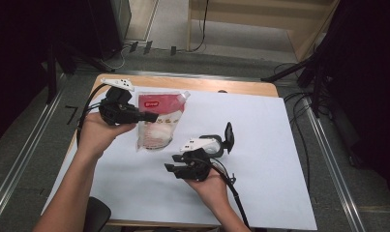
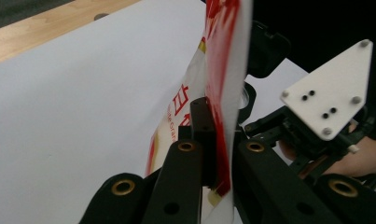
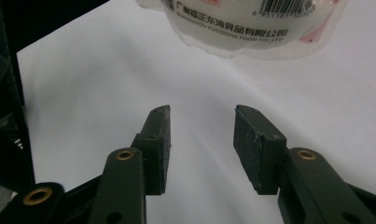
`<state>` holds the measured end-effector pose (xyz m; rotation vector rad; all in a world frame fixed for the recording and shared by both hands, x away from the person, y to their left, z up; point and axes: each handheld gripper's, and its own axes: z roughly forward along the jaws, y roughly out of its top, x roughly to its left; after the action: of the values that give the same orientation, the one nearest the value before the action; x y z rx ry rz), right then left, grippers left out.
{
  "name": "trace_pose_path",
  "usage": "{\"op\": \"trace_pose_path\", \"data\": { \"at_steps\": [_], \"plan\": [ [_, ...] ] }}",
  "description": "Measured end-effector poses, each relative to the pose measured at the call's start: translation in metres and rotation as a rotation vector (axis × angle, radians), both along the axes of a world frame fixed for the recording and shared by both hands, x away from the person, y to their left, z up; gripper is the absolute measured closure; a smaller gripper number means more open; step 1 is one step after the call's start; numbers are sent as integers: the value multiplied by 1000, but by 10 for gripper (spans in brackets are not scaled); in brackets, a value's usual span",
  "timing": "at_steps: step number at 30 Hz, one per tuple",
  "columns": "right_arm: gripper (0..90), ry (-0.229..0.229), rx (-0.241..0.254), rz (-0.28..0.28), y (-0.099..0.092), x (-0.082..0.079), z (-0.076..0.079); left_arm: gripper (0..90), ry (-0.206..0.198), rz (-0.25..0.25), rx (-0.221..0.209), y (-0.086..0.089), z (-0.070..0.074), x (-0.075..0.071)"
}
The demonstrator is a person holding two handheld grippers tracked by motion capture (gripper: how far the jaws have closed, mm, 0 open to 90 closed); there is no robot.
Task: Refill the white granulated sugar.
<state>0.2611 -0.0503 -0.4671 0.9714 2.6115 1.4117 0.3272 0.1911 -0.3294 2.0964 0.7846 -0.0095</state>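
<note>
Pouch [image 2: 223, 70] edge clamped in left gripper [image 2: 213, 140] fingers; right gripper [image 3: 202, 140] fingers apart, empty.

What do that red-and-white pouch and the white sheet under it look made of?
Red-and-white spouted pouch: likely flexible plastic film, glossy, with a clear sealed edge catching light. White sheet: seemingly paper, matte, with slight ripples, over the wooden table.

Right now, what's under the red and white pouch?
The white paper sheet over the wooden table lies beneath the pouch. The left gripper clamps the pouch's edge. What lies directly beneath its middle is covered.
</note>
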Motion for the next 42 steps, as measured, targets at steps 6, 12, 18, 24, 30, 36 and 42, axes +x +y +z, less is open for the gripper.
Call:
{"op": "trace_pose_path", "data": {
  "at_steps": [6,12,18,24,30,36,42],
  "plan": [
    [550,-1,35,-7,17,7,-6,900,16,-4,-4,6,2,-4],
    [549,-17,26,-28,33,13,-11,900,28,-12,-1,8,0,-5],
    [533,-34,31,-40,38,20,-22,900,72,-21,-29,14,-1,-6],
    [543,-65,6,-62,44,23,-33,900,116,-46,-40,14,-1,-8],
    [553,-123,1,-120,40,21,-35,900,212,-50,-115,18,-1,-7],
    [577,-199,22,-133,37,15,-33,900,233,-42,-133,19,-5,-4],
    [596,-239,-16,-98,39,6,-30,900,201,-26,-147,16,-9,-2]
  ]
}}
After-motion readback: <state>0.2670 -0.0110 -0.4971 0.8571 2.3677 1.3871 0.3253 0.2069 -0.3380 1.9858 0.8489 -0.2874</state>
